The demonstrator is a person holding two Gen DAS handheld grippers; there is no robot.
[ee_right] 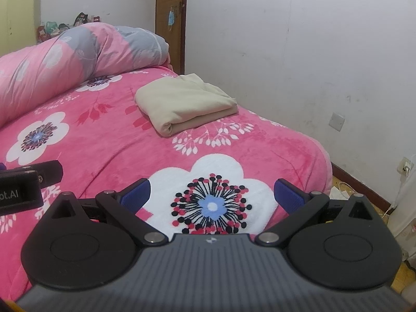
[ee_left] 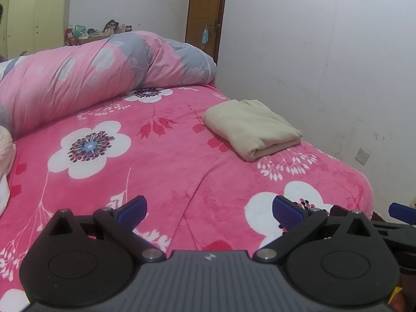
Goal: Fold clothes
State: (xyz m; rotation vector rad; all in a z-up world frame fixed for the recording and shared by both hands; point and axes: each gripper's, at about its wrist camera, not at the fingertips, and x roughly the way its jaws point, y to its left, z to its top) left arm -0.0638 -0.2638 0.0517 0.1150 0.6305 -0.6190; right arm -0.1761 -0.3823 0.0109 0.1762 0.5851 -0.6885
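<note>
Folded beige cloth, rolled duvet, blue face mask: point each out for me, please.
Folded beige cloth (ee_right: 182,101): right wrist view, on its flat top layer.
Rolled duvet (ee_left: 78,78): left wrist view, on its pink middle section.
Blue face mask (ee_left: 205,36): left wrist view, on the mask body hanging by the door.

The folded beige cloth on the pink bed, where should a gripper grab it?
Probably at the rounded folded edge nearest the camera on the folded beige cloth, coming from the near side, low over the pink flowered blanket. That edge bundles all layers; the far side looks looser, so layers could slip apart.
</note>
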